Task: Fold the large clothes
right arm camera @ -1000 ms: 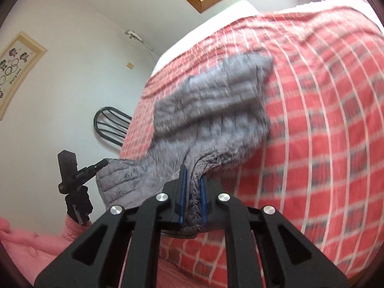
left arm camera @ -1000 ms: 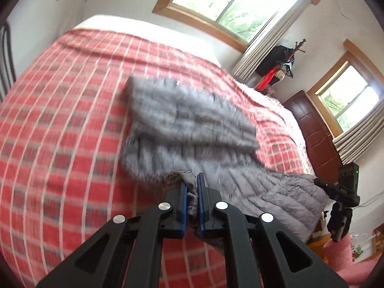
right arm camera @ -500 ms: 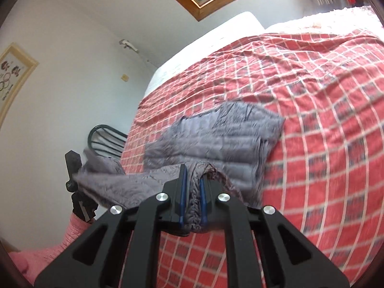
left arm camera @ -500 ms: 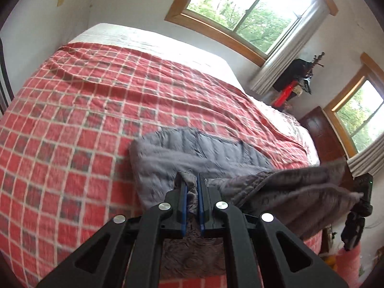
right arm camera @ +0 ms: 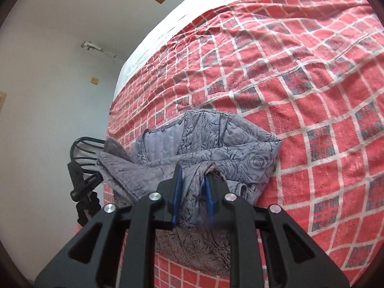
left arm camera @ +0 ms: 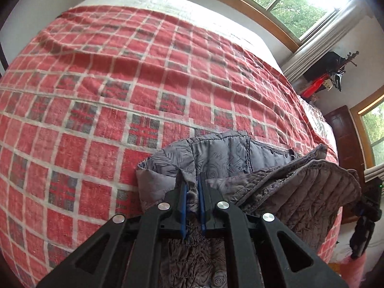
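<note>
A: Which step is this, would you say?

B: The end of a fold. The grey quilted jacket (left arm camera: pixel 223 160) lies bunched near the edge of the bed (left arm camera: pixel 120 91), right ahead of and beneath both sets of fingers, on the red checked bedspread (right arm camera: pixel 300 96). A doubled layer sits past the fingertips, so I judge the near part has been carried over onto the rest.

A: And the fingers?

B: The left gripper (left arm camera: pixel 192 187) has its fingers narrow, pinching a ridge of the jacket's cloth between the blue pads, though they are just starting to part. The right gripper (right arm camera: pixel 193 180) is opening too: there is a clear gap, with a fold of fabric between the fingers but slack and no longer pressed on both sides.

A: So it's a release.

B: That's my reading. Next, both pairs need to open fully and draw back without dragging the cloth along.

A: Any trouble?

B: To the right of the left fingers the jacket's quilted lining (left arm camera: pixel 312 192) stands up in a rumpled hump and droops off the bed's edge. That probably wants smoothing or another fold, taking the loose side inward.

A: Anything else nearby?

B: A small black tripod (right arm camera: pixel 84 192) left of the right fingers, apart from the jacket.
</note>
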`<state>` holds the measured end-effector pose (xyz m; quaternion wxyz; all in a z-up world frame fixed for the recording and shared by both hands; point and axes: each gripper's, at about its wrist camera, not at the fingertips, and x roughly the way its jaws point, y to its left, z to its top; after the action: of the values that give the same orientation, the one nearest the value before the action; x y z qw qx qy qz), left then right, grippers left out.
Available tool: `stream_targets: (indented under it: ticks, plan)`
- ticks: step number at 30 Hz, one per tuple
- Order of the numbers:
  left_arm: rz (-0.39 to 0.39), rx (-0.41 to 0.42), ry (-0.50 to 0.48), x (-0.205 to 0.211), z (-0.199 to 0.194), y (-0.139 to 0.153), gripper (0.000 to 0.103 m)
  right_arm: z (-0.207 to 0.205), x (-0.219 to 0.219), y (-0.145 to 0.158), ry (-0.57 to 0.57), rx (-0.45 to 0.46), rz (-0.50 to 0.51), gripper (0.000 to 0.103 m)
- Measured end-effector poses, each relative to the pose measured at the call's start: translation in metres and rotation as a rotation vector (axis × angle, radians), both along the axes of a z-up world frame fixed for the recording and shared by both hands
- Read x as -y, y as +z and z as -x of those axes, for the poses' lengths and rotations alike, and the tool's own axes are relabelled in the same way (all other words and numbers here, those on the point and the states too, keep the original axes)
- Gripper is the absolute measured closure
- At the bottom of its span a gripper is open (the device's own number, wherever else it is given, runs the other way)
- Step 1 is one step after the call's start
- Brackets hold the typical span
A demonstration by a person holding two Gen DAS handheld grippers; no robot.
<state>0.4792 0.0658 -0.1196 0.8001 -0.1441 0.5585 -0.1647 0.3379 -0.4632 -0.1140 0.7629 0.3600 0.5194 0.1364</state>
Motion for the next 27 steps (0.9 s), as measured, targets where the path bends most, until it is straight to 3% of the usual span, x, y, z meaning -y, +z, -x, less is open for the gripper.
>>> stream_targets:
  ticks: [5,7,8,9,12,14,16,21,23,27]
  plan:
    - [0.09,-0.044,-0.029,-0.012,-0.004,0.008,0.087,0.003,0.012,-0.001,0.019,-0.003,-0.098,0.072]
    - [0.115,-0.046,-0.034,-0.016,-0.002,0.014,0.084,0.008,0.019,0.006,0.009,0.019,-0.126,0.055]
    - [0.132,-0.041,-0.038,-0.02,0.001,0.019,0.083,0.011,0.023,0.012,-0.012,0.04,-0.11,0.029]
    - [0.141,-0.033,-0.038,-0.022,0.003,0.023,0.079,0.017,0.028,0.021,-0.037,0.079,-0.081,0.011]
    - [0.119,0.021,-0.021,-0.031,0.014,0.039,0.065,0.029,0.031,0.037,-0.042,0.114,-0.022,0.012]
    - [0.119,0.052,-0.016,-0.036,0.021,0.046,0.063,0.035,0.025,0.04,-0.028,0.117,0.051,0.012]
    - [0.067,0.07,-0.018,-0.035,0.031,0.045,0.062,0.039,0.015,0.036,-0.006,0.104,0.12,0.015]
    - [-0.06,0.021,-0.064,-0.02,0.056,0.014,0.06,0.038,-0.019,0.003,0.057,0.045,0.224,0.019]
    - [-0.069,-0.002,-0.076,-0.016,0.065,0.0,0.06,0.035,-0.03,-0.013,0.076,0.012,0.241,0.023]
    - [-0.056,-0.006,-0.081,-0.006,0.08,-0.012,0.062,0.024,-0.05,-0.039,0.099,-0.052,0.273,0.041]
